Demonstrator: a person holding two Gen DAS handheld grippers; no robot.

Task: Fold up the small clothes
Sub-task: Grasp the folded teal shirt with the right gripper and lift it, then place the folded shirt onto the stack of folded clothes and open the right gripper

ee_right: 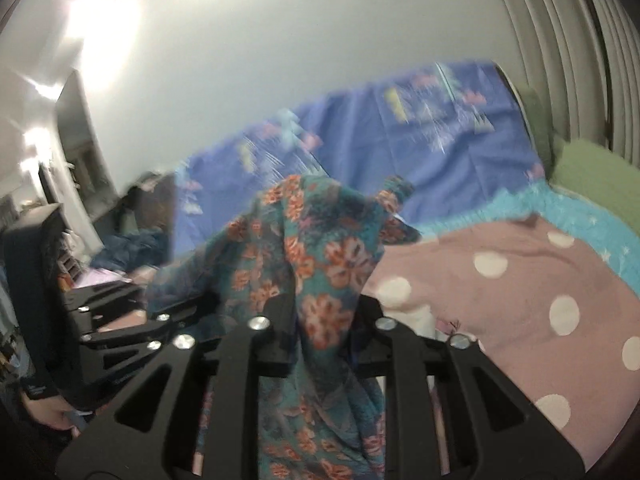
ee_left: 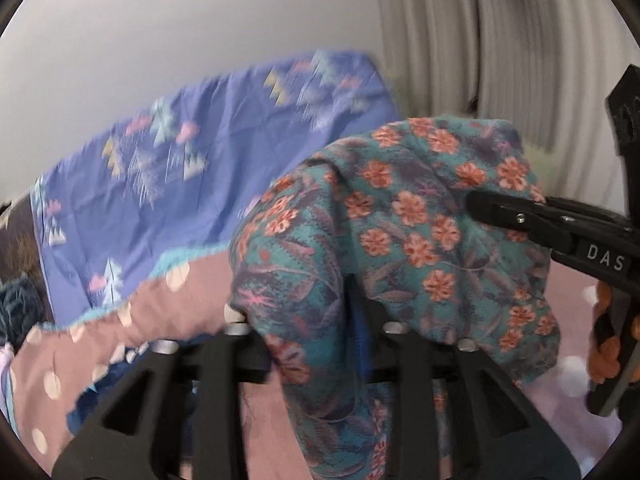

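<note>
A small teal garment with orange flowers [ee_left: 400, 232] hangs bunched between both grippers, lifted above the bed. My left gripper [ee_left: 320, 320] is shut on one part of it, and the cloth drapes over and between its fingers. My right gripper [ee_right: 324, 320] is shut on another part of the garment [ee_right: 320, 264], which stands up in a peak above the jaws. The right gripper's black fingers [ee_left: 520, 220] reach in from the right in the left wrist view. The left gripper [ee_right: 120, 320] shows at the left of the right wrist view.
A pink blanket with white dots [ee_right: 520, 300] covers the bed below, edged by turquoise fleece [ee_right: 560, 208]. A blue patterned sheet [ee_left: 200, 168] lies behind. A green pillow [ee_right: 592, 176] sits at far right. Pleated curtains [ee_left: 500, 60] and a white wall stand behind.
</note>
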